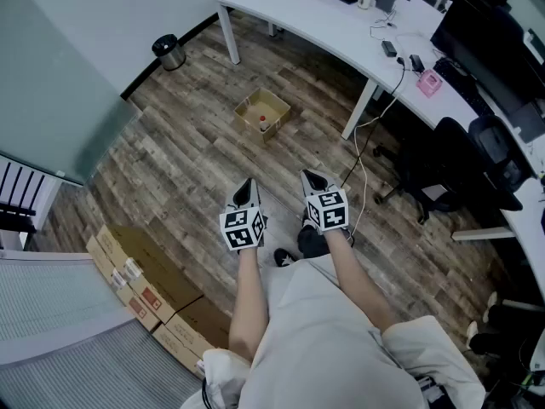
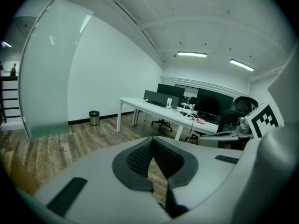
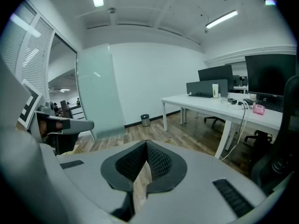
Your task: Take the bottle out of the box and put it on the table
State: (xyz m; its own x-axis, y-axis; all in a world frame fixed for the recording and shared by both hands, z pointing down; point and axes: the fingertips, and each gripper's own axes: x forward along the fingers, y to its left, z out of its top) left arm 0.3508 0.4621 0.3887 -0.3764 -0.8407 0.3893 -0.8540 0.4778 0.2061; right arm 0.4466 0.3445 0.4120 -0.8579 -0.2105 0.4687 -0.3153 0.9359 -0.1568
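An open cardboard box (image 1: 263, 112) sits on the wooden floor well ahead of me, with a small bottle with a red cap (image 1: 262, 121) standing inside it. The white table (image 1: 341, 32) runs behind the box; it also shows in the left gripper view (image 2: 154, 107) and the right gripper view (image 3: 219, 104). My left gripper (image 1: 247, 187) and right gripper (image 1: 312, 178) are held side by side in front of me, far short of the box. Both are shut with nothing between their tips, seen also up close as left gripper (image 2: 151, 141) and right gripper (image 3: 145, 145).
A small bin (image 1: 169, 52) stands by the wall at the far left. A black office chair (image 1: 443, 164) and cables (image 1: 366, 156) are at the right of the table. Flat cardboard boxes (image 1: 145, 292) are stacked at my near left beside a glass partition (image 1: 51, 92).
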